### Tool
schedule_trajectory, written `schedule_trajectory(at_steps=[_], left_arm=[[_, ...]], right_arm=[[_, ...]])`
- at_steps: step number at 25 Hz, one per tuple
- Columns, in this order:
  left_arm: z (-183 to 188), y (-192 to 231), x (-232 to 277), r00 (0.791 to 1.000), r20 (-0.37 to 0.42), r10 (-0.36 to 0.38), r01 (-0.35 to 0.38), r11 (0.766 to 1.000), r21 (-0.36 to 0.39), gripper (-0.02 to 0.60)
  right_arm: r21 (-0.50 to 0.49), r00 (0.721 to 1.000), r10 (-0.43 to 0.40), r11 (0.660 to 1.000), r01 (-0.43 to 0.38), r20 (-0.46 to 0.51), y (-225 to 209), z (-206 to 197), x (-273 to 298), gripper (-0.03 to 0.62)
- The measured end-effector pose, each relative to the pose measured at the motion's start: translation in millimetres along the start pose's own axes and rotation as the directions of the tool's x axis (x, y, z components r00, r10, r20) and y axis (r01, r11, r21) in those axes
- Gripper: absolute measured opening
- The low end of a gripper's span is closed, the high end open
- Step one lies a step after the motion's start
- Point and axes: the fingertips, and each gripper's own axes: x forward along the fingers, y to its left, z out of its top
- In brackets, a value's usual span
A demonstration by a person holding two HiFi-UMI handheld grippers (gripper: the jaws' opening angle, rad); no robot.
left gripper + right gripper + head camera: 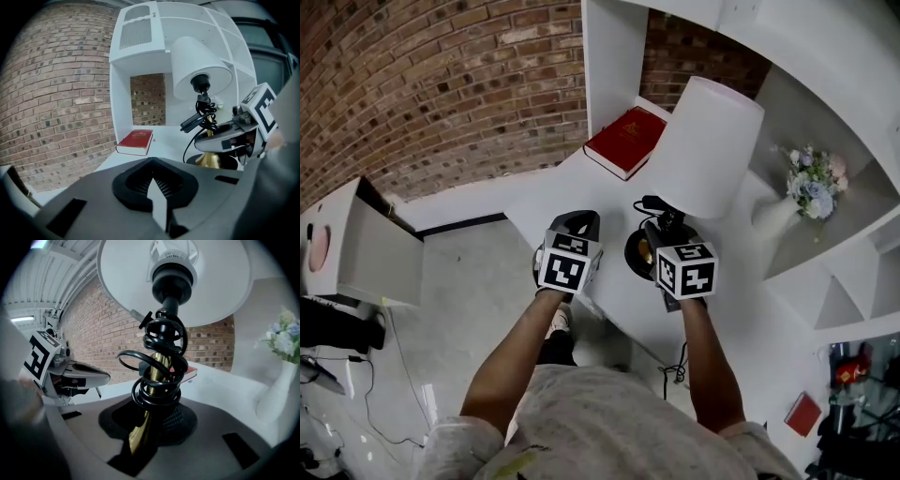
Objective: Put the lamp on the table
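Note:
The lamp has a white shade (708, 145), a brass stem (157, 376) wound with black cord, and a black base (639, 253). The base is low over the white table (741, 319); I cannot tell whether it touches. My right gripper (661, 230) is shut on the stem just above the base, and the brass runs down between its jaws (145, 427). My left gripper (577, 225) is beside it to the left, apart from the lamp. Its jaws (157, 201) stand a narrow gap apart with nothing between them. The left gripper view shows the lamp (199, 65) at the right.
A red book (626, 141) lies on the table by a white upright panel (614, 56). A white vase of flowers (811, 183) stands to the right of the lamp in the white shelf unit. A brick wall runs behind, and the floor lies left of the table edge.

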Motion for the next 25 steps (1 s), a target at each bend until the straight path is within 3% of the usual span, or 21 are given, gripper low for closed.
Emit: schedule_trajectory(at_steps=[16, 25], left_arm=[[20, 46, 72, 0.978, -0.026, -0.209, 0.210, 0.975, 0.070, -0.009], [35, 41, 105, 0.939, -0.056, -0.339, 0.344, 0.924, 0.169, -0.009]], right_arm=[[0.060, 0.971, -0.239, 0.969, 0.240, -0.013, -31, 10, 56, 0.097], [0.098, 0.928, -0.372, 0.924, 0.371, -0.003, -60, 13, 71, 0.097]])
